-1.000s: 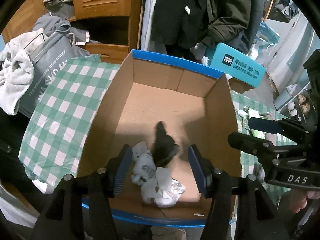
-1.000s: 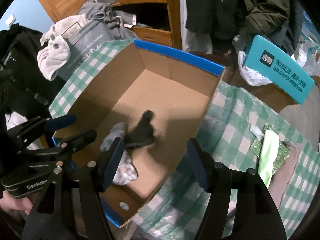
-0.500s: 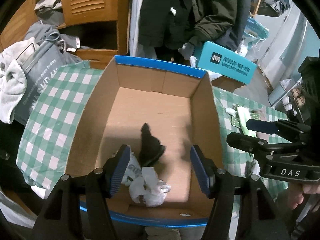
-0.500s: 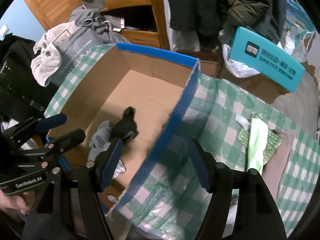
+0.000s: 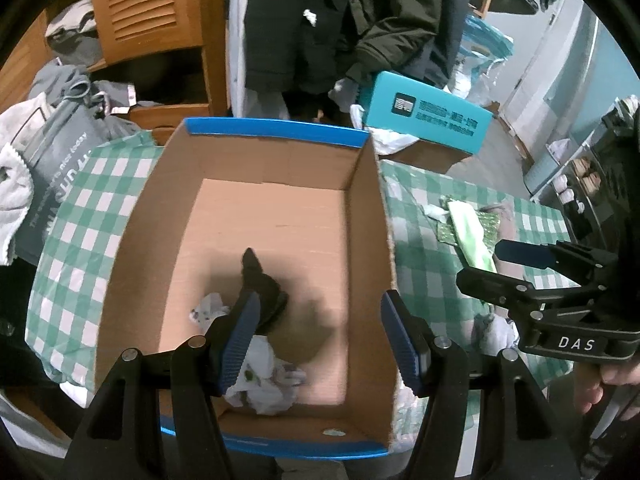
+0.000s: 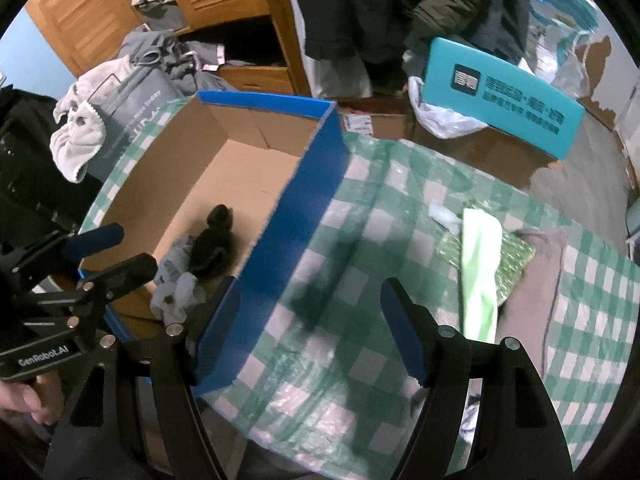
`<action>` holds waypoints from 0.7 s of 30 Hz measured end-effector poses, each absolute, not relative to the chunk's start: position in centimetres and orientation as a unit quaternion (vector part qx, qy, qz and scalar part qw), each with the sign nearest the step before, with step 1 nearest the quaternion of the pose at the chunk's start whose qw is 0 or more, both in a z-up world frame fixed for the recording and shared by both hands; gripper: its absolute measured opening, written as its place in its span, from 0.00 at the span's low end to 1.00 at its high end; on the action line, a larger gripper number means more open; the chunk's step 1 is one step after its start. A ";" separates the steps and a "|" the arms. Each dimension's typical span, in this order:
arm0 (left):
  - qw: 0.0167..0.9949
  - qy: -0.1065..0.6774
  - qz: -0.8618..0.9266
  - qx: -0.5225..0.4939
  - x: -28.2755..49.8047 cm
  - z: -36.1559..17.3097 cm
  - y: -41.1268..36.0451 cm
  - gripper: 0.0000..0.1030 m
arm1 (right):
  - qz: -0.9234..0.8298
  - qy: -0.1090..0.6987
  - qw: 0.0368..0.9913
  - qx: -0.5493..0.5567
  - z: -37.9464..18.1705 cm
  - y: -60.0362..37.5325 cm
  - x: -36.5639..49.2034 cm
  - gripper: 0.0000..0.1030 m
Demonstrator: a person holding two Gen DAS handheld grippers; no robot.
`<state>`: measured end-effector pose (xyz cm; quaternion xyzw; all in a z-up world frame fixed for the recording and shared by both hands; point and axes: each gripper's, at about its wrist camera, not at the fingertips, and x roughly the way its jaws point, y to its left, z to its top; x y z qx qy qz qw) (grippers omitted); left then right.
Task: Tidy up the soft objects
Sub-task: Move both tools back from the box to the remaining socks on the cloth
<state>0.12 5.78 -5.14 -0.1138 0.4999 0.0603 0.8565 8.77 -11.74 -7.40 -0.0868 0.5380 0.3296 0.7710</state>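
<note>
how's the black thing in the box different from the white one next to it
The black soft item is dark and plain; the white soft item is pale with small printed marks. The black one rises to a narrow tip pointing toward the far wall; the white one lies crumpled and spread low. The black one sits farther in, the white nearer the front wall. Both lie loose and touching in the cardboard box, with neither gripper holding them.

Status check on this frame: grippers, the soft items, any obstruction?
Left gripper open, empty, over the cardboard box. Right gripper open, empty, over the checked tablecloth. Black soft item and white bundle in box. Green cloth still out; nothing blocking.
</note>
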 end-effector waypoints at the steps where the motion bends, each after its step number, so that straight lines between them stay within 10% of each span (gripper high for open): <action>1: 0.857 0.501 0.057 -0.112 0.3 -5.1 5.4 0.63 | 0.327 0.539 0.772 -0.086 -7.5 -12.1 8.8 0.71; 21: 0.848 0.525 -0.011 -0.065 3.4 -6.1 -3.1 0.71 | 0.264 0.554 0.787 -0.057 -9.0 -21.1 9.3 0.72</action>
